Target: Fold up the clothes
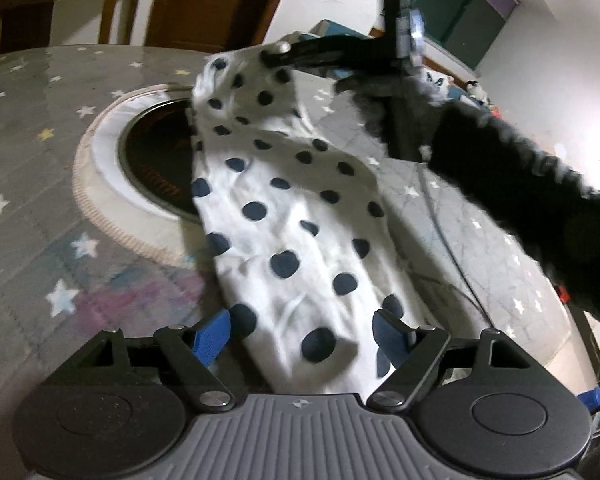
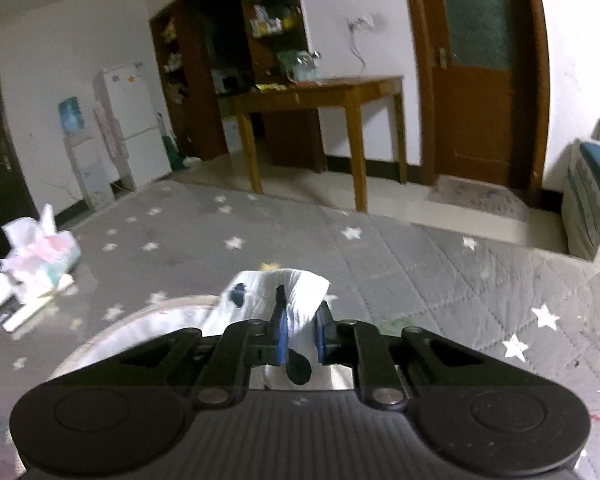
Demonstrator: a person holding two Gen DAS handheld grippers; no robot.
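A white garment with dark blue polka dots (image 1: 292,216) hangs stretched between two handheld grippers above a grey star-patterned desk (image 1: 32,240). In the left wrist view, the right gripper (image 1: 278,54) pinches the far upper corner of the cloth, its black fingers closed on the fabric, held by a gloved hand (image 1: 384,100) in a dark sleeve. The cloth runs from that corner down toward the camera, draping over a round dark recess (image 1: 156,160) set in the desk and ringed by a pale fringed cover (image 1: 104,184). At the near end the fabric passes between the blue pads (image 1: 214,336) of the left gripper (image 1: 304,334), whose jaws stand wide apart on either side of the cloth; whether the pads actually press the fabric cannot be told from this angle.

The right wrist view shows the right gripper's blue pads (image 2: 281,330) drawn close together with a bunched fold of the dotted garment clamped between them, a tuft of white cloth standing up above the fingertips. On the desk to the left lies an opened pack of tissues (image 2: 40,252), sheets spilling from the top. Beyond the desk stand a wooden table (image 2: 324,92), a brown door (image 2: 476,80), a white refrigerator (image 2: 128,116) and a water dispenser (image 2: 80,148)
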